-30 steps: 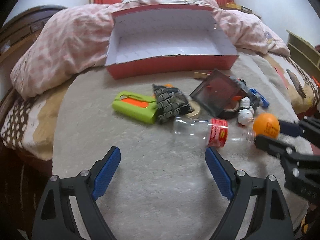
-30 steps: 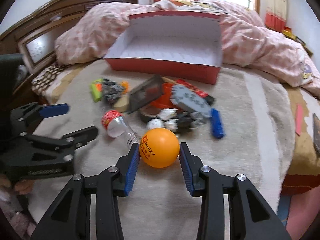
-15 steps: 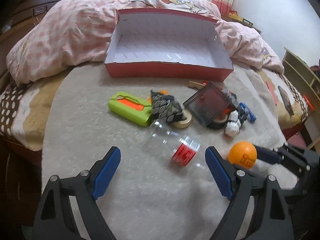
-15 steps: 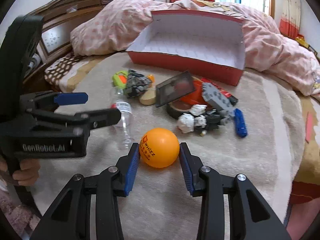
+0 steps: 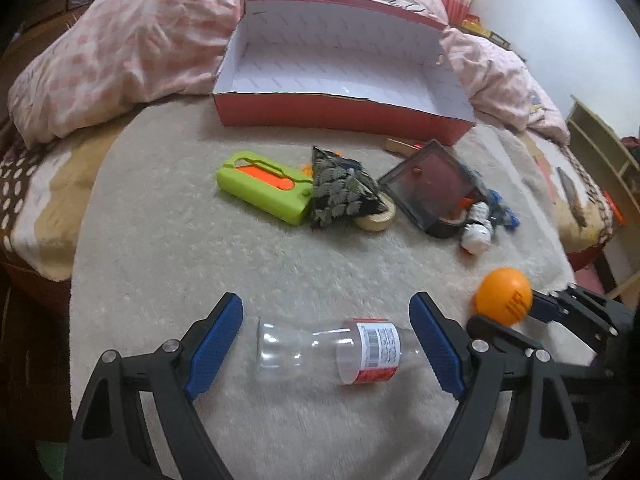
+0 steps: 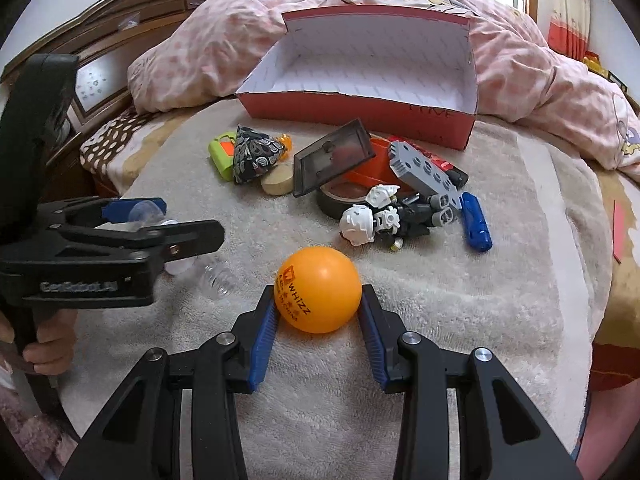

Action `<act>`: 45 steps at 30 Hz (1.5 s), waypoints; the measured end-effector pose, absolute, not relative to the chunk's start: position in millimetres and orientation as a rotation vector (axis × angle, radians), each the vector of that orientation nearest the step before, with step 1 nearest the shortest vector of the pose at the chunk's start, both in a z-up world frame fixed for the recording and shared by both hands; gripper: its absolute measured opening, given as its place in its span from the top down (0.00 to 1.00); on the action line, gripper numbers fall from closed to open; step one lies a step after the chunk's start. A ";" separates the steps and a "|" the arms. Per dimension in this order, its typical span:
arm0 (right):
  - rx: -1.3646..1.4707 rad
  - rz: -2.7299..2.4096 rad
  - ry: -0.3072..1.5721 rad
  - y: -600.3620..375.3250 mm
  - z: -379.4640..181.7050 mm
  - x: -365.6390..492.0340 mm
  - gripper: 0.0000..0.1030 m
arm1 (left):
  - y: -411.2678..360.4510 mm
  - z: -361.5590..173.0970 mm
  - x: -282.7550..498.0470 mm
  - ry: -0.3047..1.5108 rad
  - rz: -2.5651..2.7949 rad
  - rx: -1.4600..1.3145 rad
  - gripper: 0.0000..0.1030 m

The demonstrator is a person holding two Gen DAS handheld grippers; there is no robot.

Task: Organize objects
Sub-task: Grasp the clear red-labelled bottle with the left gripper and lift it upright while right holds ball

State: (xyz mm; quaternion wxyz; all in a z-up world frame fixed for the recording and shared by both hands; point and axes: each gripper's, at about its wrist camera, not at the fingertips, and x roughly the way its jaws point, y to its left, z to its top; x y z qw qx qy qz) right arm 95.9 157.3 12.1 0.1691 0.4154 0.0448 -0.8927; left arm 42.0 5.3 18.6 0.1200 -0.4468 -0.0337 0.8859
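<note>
An orange ball (image 6: pixel 319 289) is clamped between the blue pads of my right gripper (image 6: pixel 318 316), just above the pale blanket; the same ball (image 5: pixel 504 301) shows at the right of the left wrist view. A clear plastic bottle (image 5: pixel 332 350) with a red label lies on its side between the wide-open jaws of my left gripper (image 5: pixel 326 344), and the pads do not touch it. In the right wrist view only the bottle's threaded neck (image 6: pixel 218 278) shows beside the left gripper (image 6: pixel 180 224). The red box (image 5: pixel 340 76) with a white inside stands open at the back.
A pile lies before the box: green case (image 5: pixel 264 186), patterned pouch (image 5: pixel 340 192), tape roll (image 5: pixel 376 220), dark square tile (image 5: pixel 434 186), white toy figure (image 6: pixel 368 220), grey brick (image 6: pixel 424 172), blue piece (image 6: pixel 476 222). A pink quilt (image 5: pixel 132 56) is bunched behind. A shelf (image 5: pixel 604 156) stands right.
My left gripper has come down around the bottle, which now lies between its jaws with the label to the right. The right gripper has kept hold of the ball and barely moved.
</note>
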 end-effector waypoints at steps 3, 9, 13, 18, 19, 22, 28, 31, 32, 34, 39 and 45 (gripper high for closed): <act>1.176 -2.538 0.132 158.1 11.2 98.6 0.60 | 5.0 25.7 52.7 -0.047 2.578 -1.239 0.17; 1.184 -2.537 0.100 159.8 10.8 97.7 0.60 | 4.4 39.1 69.1 0.086 2.578 -1.129 0.17; 1.186 -2.540 0.109 158.8 11.4 97.7 0.60 | 2.2 45.2 71.7 0.095 2.556 -1.095 0.17; 1.189 -2.540 0.103 159.4 11.5 97.2 0.60 | 5.2 35.5 62.9 0.173 2.554 -1.128 0.17; 1.190 -2.541 0.103 159.4 11.4 96.8 0.60 | 6.2 33.6 61.0 0.169 2.558 -1.137 0.17; 1.188 -2.542 0.112 158.6 11.1 96.4 0.60 | 8.8 28.3 55.0 0.127 2.533 -1.148 0.17; 1.161 -2.555 0.089 160.0 18.6 92.3 0.60 | 8.7 18.1 44.5 0.122 2.577 -1.262 0.17; 1.111 -2.554 0.119 154.9 29.5 86.4 0.61 | -1.1 11.6 43.1 0.131 2.643 -1.323 0.17; 1.096 -2.547 0.122 152.0 32.9 82.7 0.61 | -5.9 10.9 43.1 0.103 2.649 -1.333 0.17; 1.082 -2.528 0.130 146.0 36.0 75.1 0.61 | -14.4 11.4 41.8 0.037 2.661 -1.342 0.17; 1.113 -2.492 0.170 127.6 25.4 54.6 0.61 | -27.7 14.7 36.1 -0.053 2.710 -1.346 0.18; 1.099 -2.473 0.187 122.6 26.3 61.1 0.61 | -36.5 12.9 21.1 -0.119 2.735 -1.361 0.19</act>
